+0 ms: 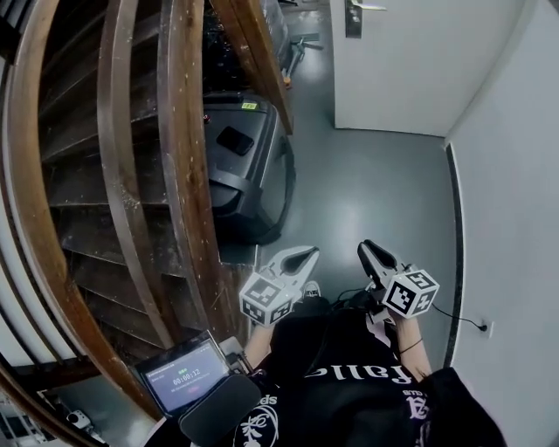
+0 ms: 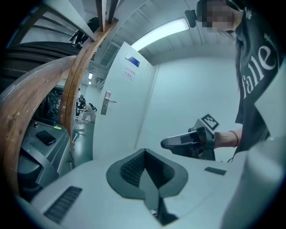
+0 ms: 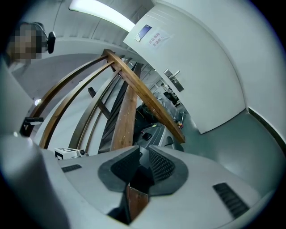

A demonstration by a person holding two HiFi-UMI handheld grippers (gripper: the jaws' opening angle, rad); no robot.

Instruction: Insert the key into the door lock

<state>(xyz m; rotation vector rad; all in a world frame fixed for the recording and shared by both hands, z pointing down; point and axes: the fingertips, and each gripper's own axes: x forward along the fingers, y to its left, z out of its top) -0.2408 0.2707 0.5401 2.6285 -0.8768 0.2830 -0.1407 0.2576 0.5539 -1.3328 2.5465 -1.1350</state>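
Left gripper (image 1: 307, 255) is sitting with its jaws pinched together at the tips, gripping nothing. Right gripper (image 1: 367, 249) is showing just a narrow slit between its pads, nothing in there either. I'm not spotting a key anywhere, and the door lock (image 1: 353, 16) is looking too small to tell if one's in it, so this is fitting either no-key-in-hand or key-in-the-lock. Both claws are hanging well apart from the door (image 1: 410, 70); I'm guessing any lock work is wanting a square-on approach. Head view is giving that gap. Left gripper view is showing the handle (image 2: 112, 101) side-on, and right gripper view is showing the stair rail (image 3: 143, 91).
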